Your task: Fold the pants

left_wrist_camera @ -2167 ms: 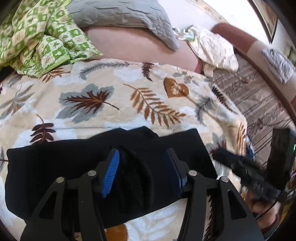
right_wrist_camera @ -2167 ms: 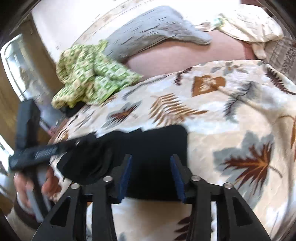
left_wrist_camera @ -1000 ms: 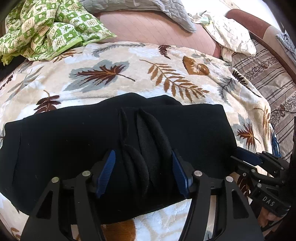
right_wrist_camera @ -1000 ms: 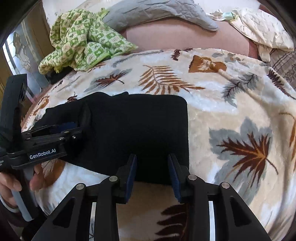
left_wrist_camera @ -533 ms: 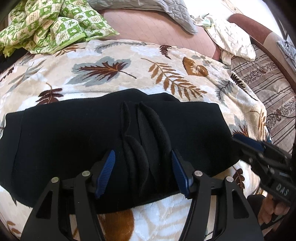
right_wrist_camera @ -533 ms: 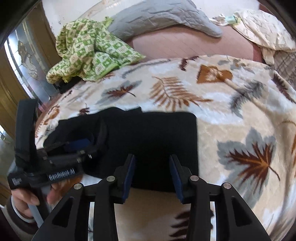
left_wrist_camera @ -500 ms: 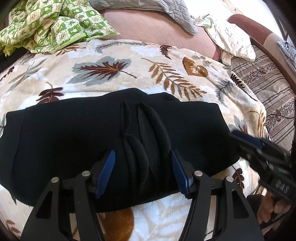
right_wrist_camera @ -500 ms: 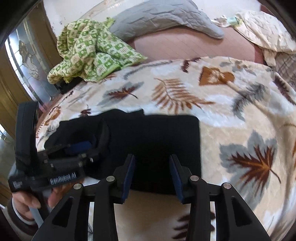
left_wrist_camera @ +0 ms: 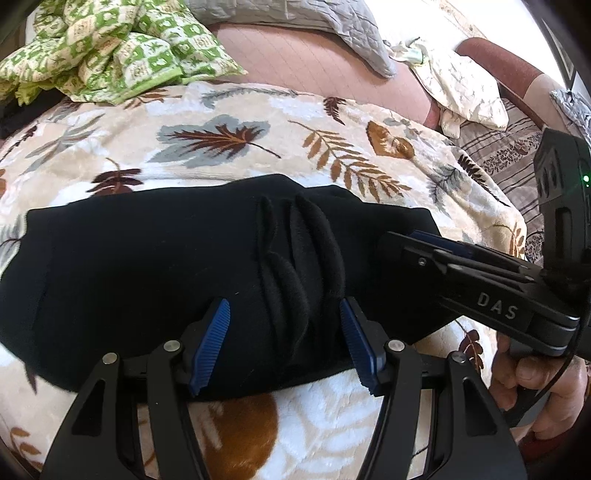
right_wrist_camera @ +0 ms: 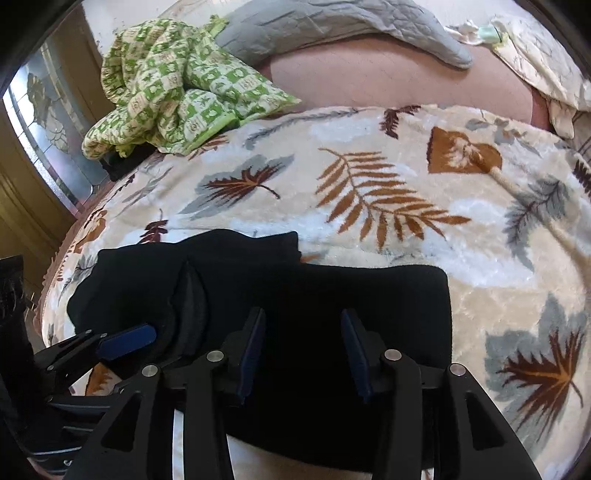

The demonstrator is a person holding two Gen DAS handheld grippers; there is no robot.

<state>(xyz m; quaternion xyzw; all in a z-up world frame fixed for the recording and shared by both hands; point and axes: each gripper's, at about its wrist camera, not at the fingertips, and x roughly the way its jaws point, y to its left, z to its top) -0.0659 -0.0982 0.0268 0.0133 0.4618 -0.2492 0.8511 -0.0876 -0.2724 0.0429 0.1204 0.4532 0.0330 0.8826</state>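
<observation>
Swung in over the right end of the black pants [left_wrist_camera: 147, 266] since a second ago: right gripper [right_wrist_camera: 303, 350], then off beside that end, now above the cloth, its jaws just opened a little wider with black fabric showing between the blue pads [right_wrist_camera: 251, 350] but nothing pinched. Held where it was over the middle of the near edge: left gripper [left_wrist_camera: 284, 339], jaws spread to either side of a bunch of raised pleats [left_wrist_camera: 295, 266]; cannot tell whether the pads press the cloth. Lying folded into a wide dark band across the near part of a cream blanket with brown and grey leaf prints [left_wrist_camera: 229, 140], long side running left to right, one square-cut end toward the right in the right wrist view, an uneven flap sticking out along the far edge [right_wrist_camera: 258, 243]. Wrapped around the right gripper's handle at the lower right of the left wrist view: a hand [left_wrist_camera: 535, 384]. Bunched at the far left on the bed: green-and-white checked cloth [right_wrist_camera: 177, 85]. Beside it, a grey quilted pillow [right_wrist_camera: 332, 22] on a pink sheet [right_wrist_camera: 388, 77]; farther right, a pale patterned cloth [left_wrist_camera: 461, 88].
</observation>
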